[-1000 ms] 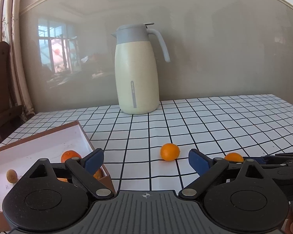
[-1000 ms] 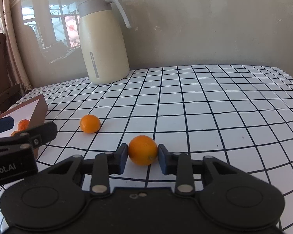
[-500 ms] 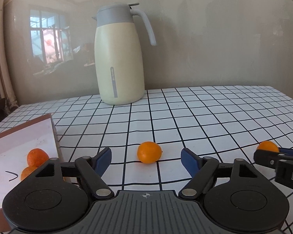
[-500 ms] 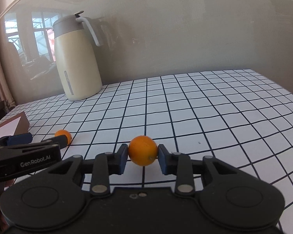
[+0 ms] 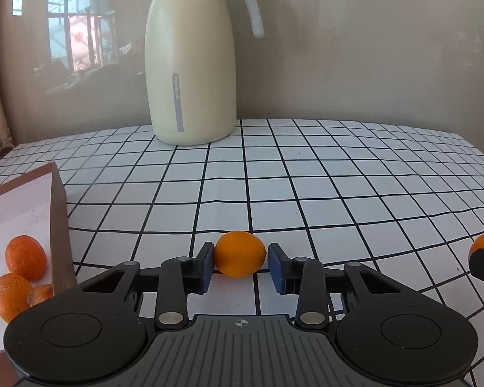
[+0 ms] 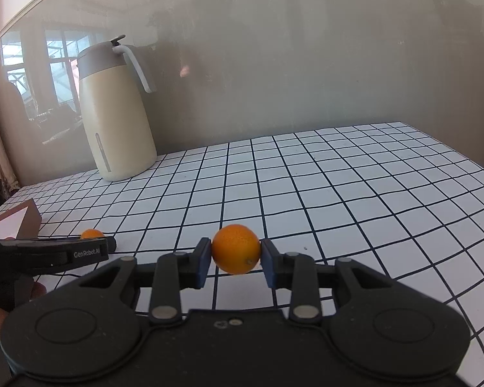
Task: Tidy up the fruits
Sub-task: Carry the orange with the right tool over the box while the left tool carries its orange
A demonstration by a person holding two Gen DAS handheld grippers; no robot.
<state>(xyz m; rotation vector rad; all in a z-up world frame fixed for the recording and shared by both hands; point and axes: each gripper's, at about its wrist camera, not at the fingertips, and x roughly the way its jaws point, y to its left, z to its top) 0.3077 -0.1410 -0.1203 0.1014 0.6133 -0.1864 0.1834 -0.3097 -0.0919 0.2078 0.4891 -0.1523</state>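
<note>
Three small oranges (image 5: 19, 274) in the box (image 5: 19, 203) at far left, left gripper (image 5: 240, 266) narrowed around an orange (image 5: 240, 253) on the checked tablecloth (image 5: 338, 193), right gripper (image 6: 235, 258) clamped on a second orange (image 6: 236, 248), raised.

Both views were taken low over the checked table (image 5: 338, 174), faced toward the jug (image 5: 192, 64) (image 6: 119, 119), which was shared.
</note>
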